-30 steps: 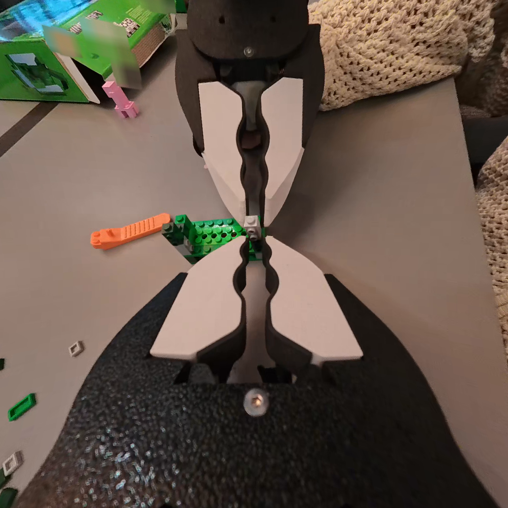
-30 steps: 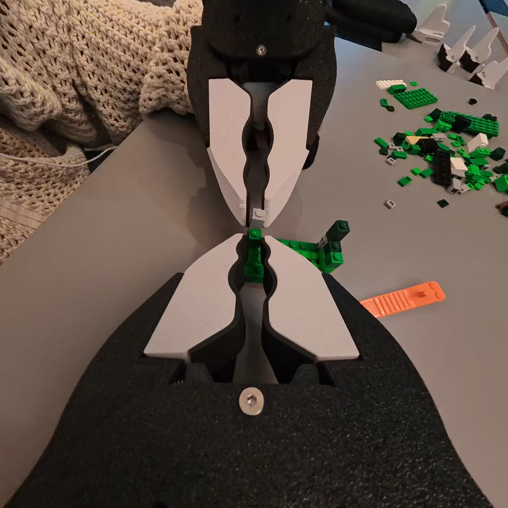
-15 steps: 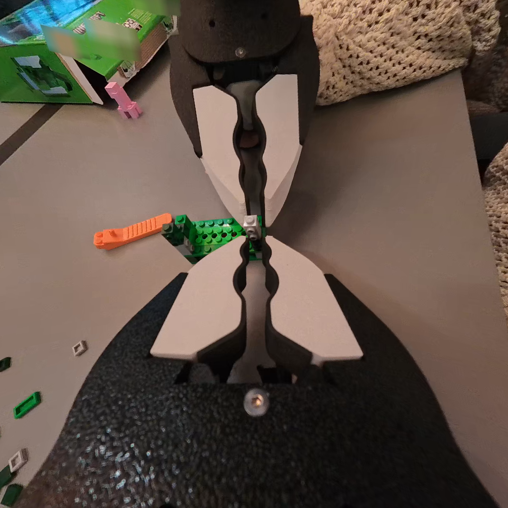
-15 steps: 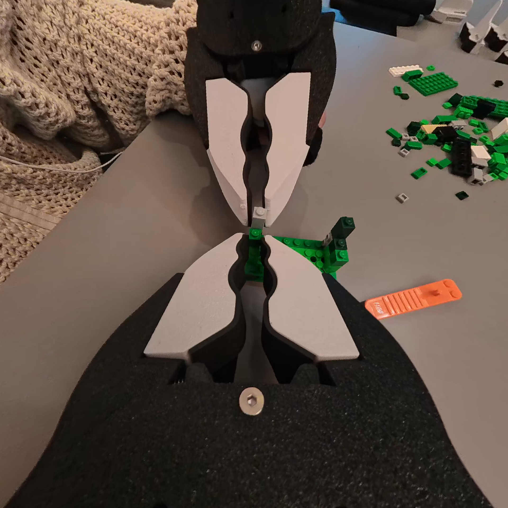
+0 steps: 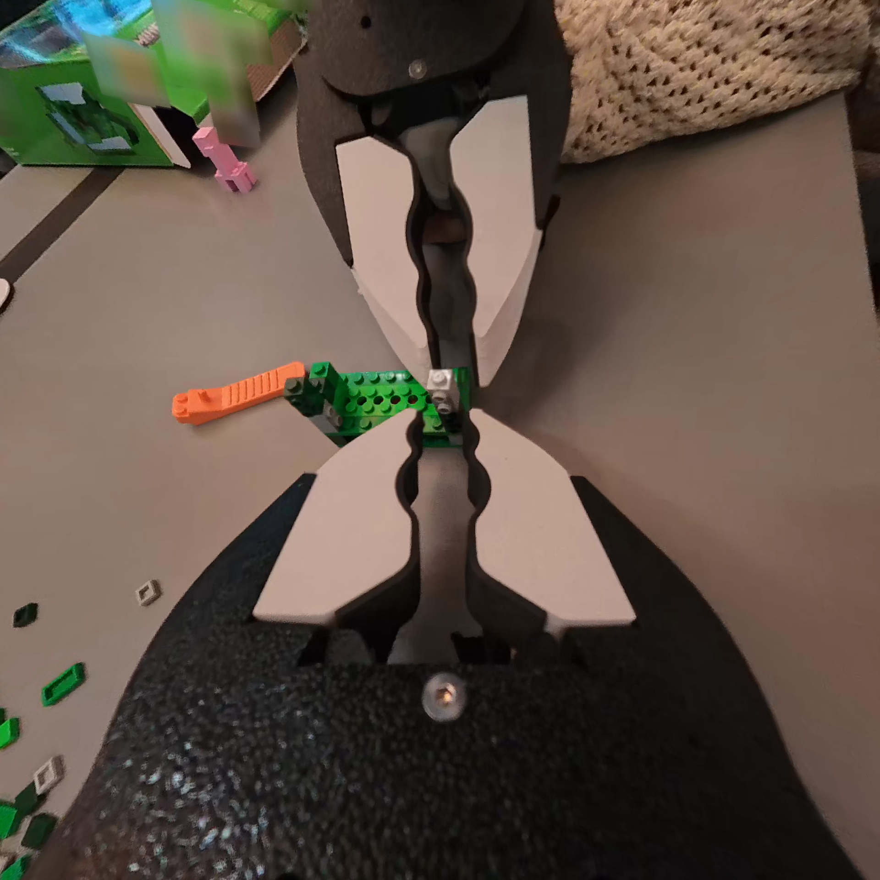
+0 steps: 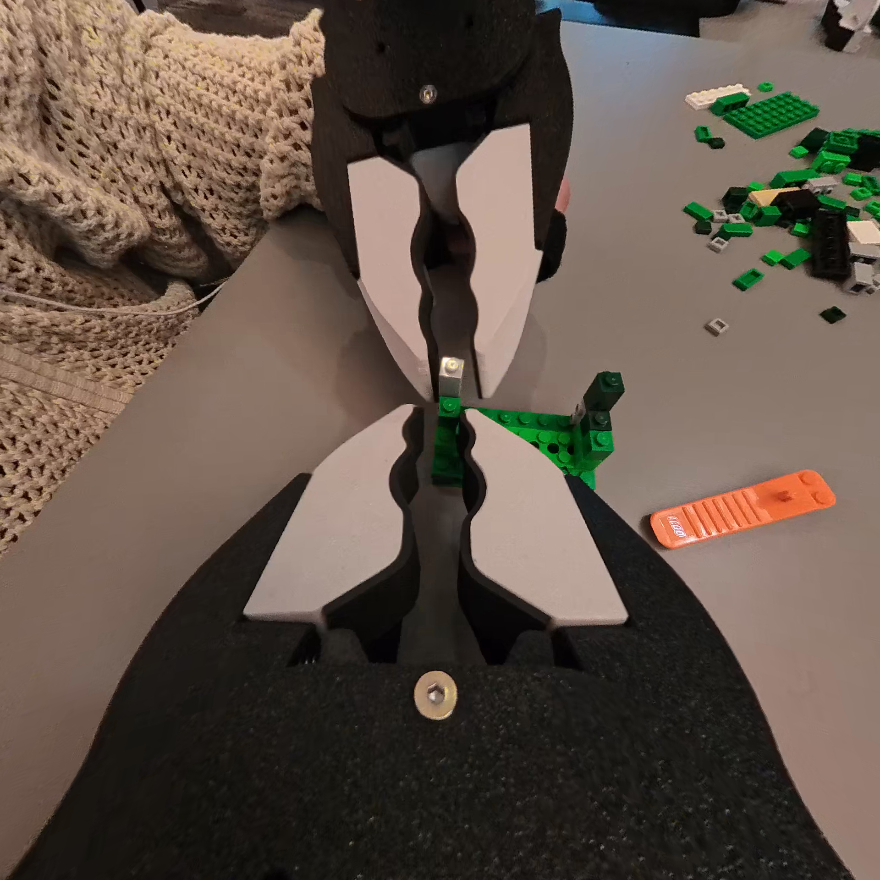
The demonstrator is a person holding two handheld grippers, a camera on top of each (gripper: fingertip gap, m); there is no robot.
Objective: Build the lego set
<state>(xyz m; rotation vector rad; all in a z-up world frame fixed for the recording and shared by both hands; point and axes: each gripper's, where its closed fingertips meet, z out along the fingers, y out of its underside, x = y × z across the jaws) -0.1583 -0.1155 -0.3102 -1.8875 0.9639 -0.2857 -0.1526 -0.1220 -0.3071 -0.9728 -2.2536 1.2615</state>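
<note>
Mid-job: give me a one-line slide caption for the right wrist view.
Right gripper steadies the green build while left gripper sets a grey brick atop its end column.

The orange brick separator [image 6: 743, 508] bears a small logo; the green box [image 5: 85, 119] carries blurred print.

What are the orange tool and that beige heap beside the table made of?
The orange tool looks like smooth moulded plastic: even colour, crisp ridges, slight sheen. The beige heap looks like a knitted yarn textile: open loops, soft folds. The fibre can't be told.
</note>
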